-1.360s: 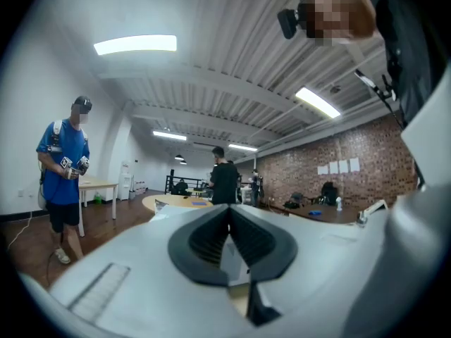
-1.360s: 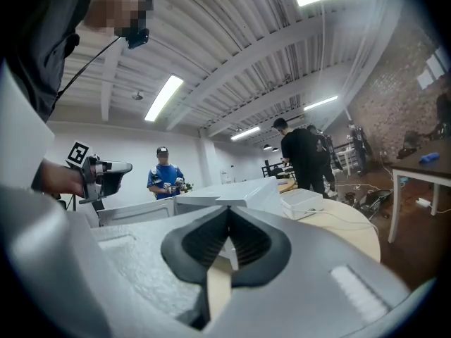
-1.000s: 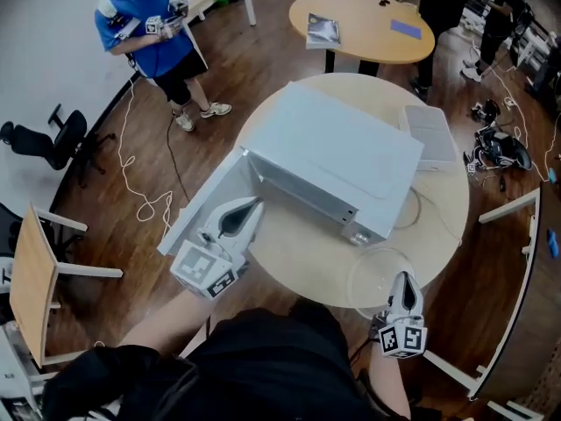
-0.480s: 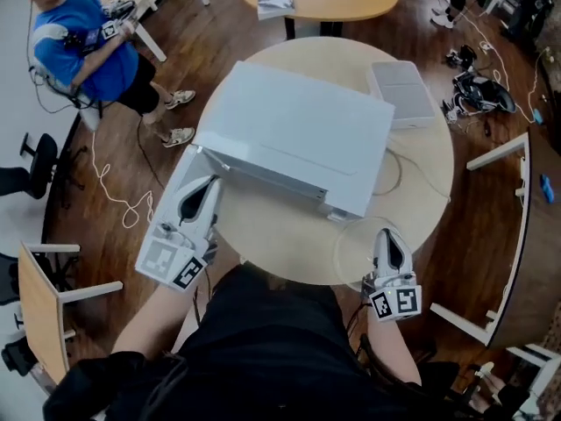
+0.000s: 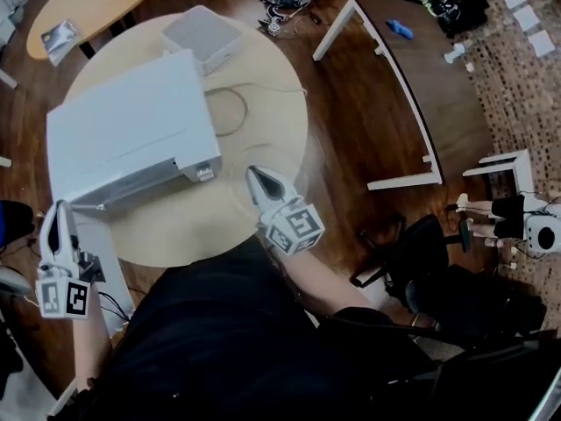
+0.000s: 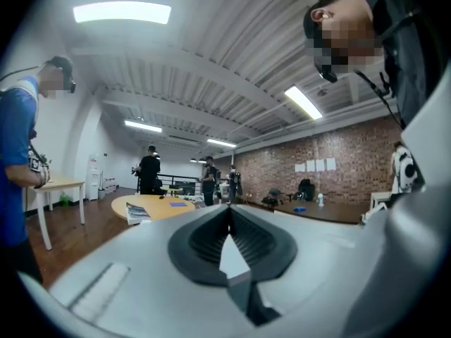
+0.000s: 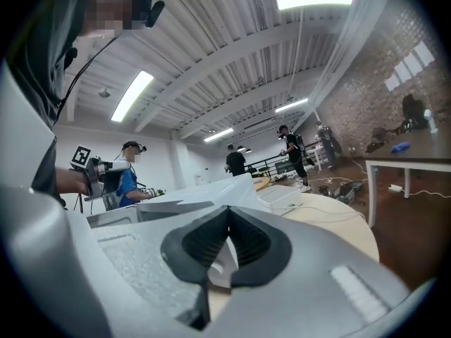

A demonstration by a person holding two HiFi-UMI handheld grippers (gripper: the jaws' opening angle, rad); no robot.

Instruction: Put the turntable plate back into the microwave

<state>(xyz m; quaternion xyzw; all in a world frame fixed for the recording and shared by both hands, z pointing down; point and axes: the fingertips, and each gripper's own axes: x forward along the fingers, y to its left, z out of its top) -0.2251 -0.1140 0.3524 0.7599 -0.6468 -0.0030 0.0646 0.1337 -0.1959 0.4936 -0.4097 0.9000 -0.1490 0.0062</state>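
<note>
Both jaw pairs were pressed together, empty. The left gripper [image 5: 58, 213] hung at 8 o'clock off the round pale-wood worktop [image 5: 263, 77]. The right gripper [image 5: 252, 174] sat at 5 o'clock, where the clear glass turntable plate [image 5: 279, 160] showed only faintly. The plate looked ungrasped. Next, I judged, the right jaws must spread, pinch its rim, and carry it to the white microwave [image 5: 131, 125] at 10 o'clock.

Looked down on a dark plank floor [image 5: 351, 121], with patterned flooring [image 5: 517, 68] at the far right. Found a round pale-wood table [image 5: 272, 103] near the middle, an oval table [image 5: 96, 3] beyond it and a white-framed, dark-topped table [image 5: 438, 86] to the right. Noted a black office chair [image 5: 412, 253] close by. Took in a red brick wall [image 6: 352, 146], a ribbed white ceiling [image 6: 211, 55] and long strip lights [image 6: 121, 11].
</note>
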